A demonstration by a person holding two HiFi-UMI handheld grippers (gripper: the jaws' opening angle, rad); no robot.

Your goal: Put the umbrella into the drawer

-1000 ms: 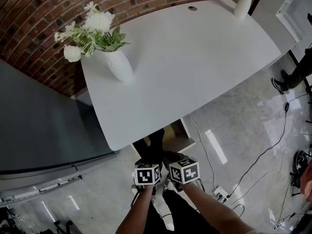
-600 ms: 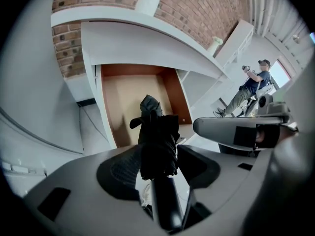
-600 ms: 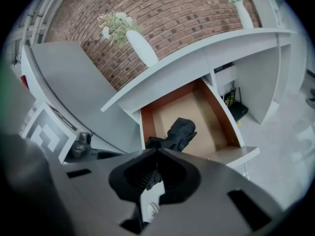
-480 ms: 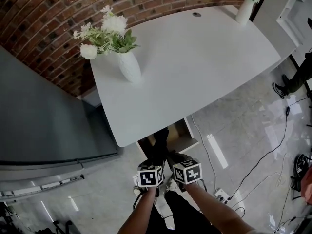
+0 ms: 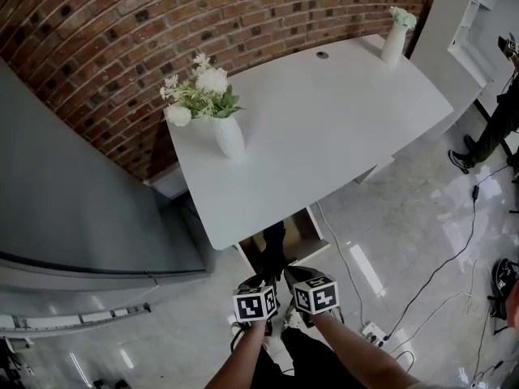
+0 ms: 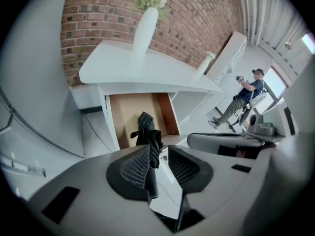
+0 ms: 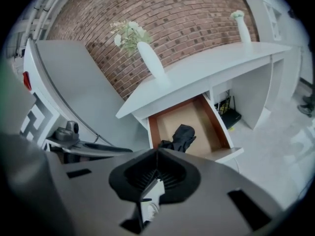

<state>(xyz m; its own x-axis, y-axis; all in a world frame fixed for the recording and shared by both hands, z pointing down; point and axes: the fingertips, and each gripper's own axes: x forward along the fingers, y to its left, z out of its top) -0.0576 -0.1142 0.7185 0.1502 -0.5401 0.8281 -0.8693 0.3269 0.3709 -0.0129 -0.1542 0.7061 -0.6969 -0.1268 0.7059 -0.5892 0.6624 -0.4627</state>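
Note:
The black folded umbrella (image 5: 274,248) rests in the open wooden drawer (image 5: 298,224) under the white desk (image 5: 324,112), its near end toward the drawer's front. In the left gripper view the umbrella (image 6: 146,128) shows past the gap of my left gripper (image 6: 160,156). Its jaws are closing, and the pads do not press on anything. My right gripper (image 7: 157,154) is shut and empty, with the umbrella (image 7: 183,135) and drawer (image 7: 197,117) beyond it. In the head view both grippers, left (image 5: 258,282) and right (image 5: 297,277), hang side by side just in front of the drawer.
A white vase of flowers (image 5: 229,136) stands on the desk's near-left part, a smaller vase (image 5: 393,45) at the far corner. A grey panel (image 5: 73,217) runs along the left. Cables and a power strip (image 5: 373,331) lie on the floor; a person (image 5: 495,128) stands at right.
Both grippers have drawn up and back from the drawer. The umbrella has stayed in the drawer. The desk now looks farther off in the head view.

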